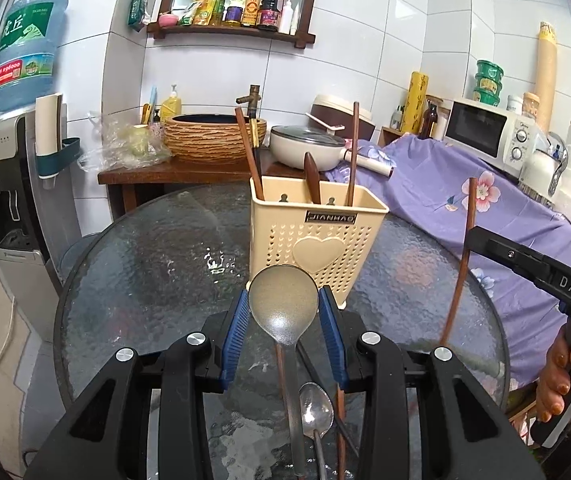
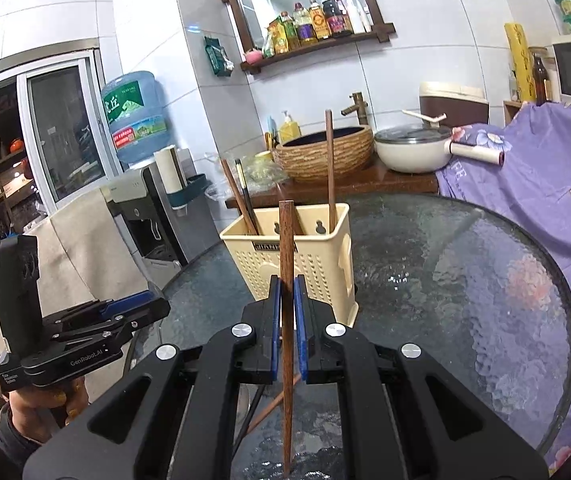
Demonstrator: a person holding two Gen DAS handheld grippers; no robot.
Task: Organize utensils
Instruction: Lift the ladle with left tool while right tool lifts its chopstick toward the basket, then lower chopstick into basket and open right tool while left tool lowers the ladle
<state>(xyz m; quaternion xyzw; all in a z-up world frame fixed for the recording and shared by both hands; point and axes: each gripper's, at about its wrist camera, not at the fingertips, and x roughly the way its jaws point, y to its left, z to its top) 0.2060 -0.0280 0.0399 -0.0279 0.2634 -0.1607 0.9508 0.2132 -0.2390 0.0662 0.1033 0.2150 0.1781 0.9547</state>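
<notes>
Left tool (image 1: 283, 322) sits low over the glass surface (image 1: 145, 264), fingers spread wide, a big ladle (image 1: 284, 304) lying between the blue pads without touching either. A small spoon (image 1: 316, 410) and loose chopsticks lie beneath it. Just beyond the ladle's bowl stands the cream holder (image 1: 317, 236), already carrying several chopsticks. Right tool (image 2: 287, 308) is clenched on a brown chopstick (image 2: 286, 320), held near upright, its tip on the surface, directly in front of the holder (image 2: 285, 260).
</notes>
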